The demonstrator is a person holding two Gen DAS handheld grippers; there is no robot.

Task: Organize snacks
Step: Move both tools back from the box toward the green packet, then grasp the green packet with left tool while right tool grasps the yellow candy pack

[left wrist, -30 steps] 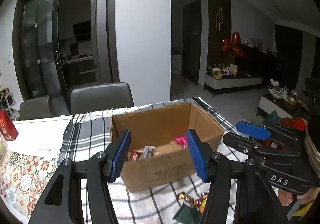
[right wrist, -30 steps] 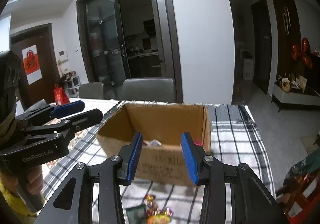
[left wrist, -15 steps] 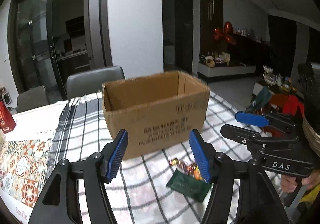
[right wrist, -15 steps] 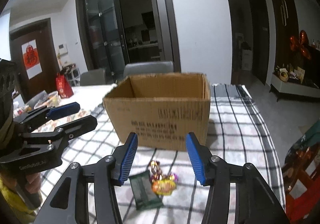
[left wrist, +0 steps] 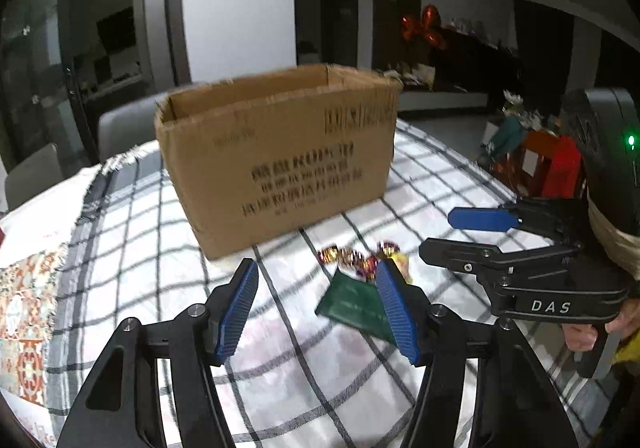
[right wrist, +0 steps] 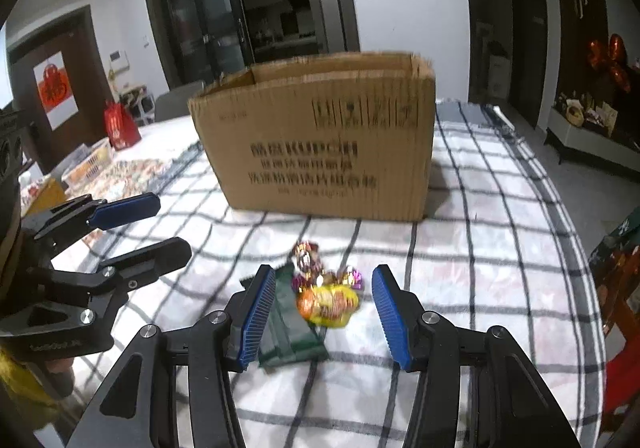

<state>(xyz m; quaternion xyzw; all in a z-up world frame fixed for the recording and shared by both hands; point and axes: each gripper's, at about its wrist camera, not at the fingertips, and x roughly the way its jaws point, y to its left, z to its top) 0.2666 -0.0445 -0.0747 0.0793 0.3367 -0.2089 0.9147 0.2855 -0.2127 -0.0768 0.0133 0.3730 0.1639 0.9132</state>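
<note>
Evidently, the cardboard box (right wrist: 320, 136) is stood open-topped on the checked cloth (right wrist: 480, 248) to receive the snacks (right wrist: 320, 292), which are heaped just in front of it. The left gripper (left wrist: 318, 308) is held spread and empty, the right gripper (right wrist: 324, 312) likewise, bracketing the heap without touching.

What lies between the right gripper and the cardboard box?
In the right wrist view, a yellow snack packet, small foil candies and a green packet lie on the checked cloth between the open right gripper and the cardboard box.
</note>
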